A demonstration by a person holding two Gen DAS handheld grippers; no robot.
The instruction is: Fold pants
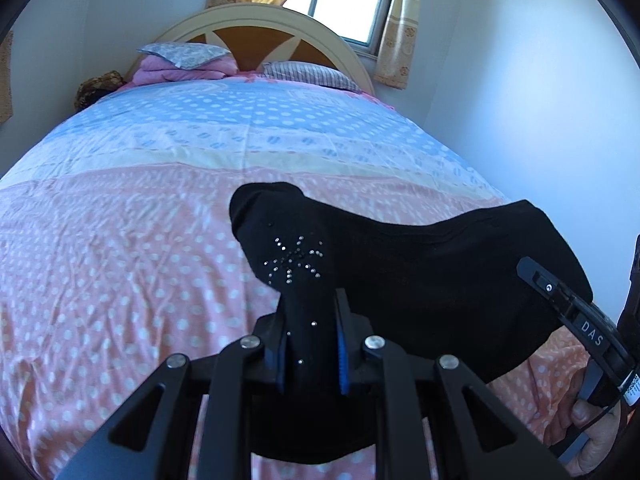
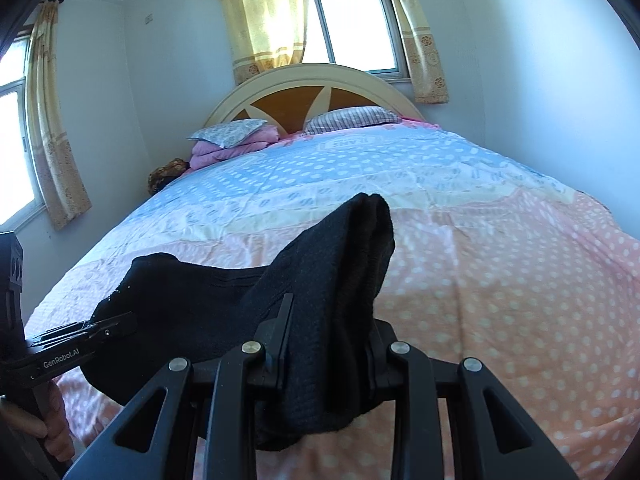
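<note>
Black pants with a rhinestone star pattern hang stretched between my two grippers above the bed. My left gripper is shut on one end of the pants, the fabric bunched between its blue pads. My right gripper is shut on the other end, with cloth sticking up past the fingers. In the left wrist view the right gripper shows at the right edge. In the right wrist view the left gripper shows at the lower left.
The bed has a pink and blue polka-dot sheet. Pillows and a folded pink blanket lie by the headboard. A window with yellow curtains is behind. White walls stand on both sides.
</note>
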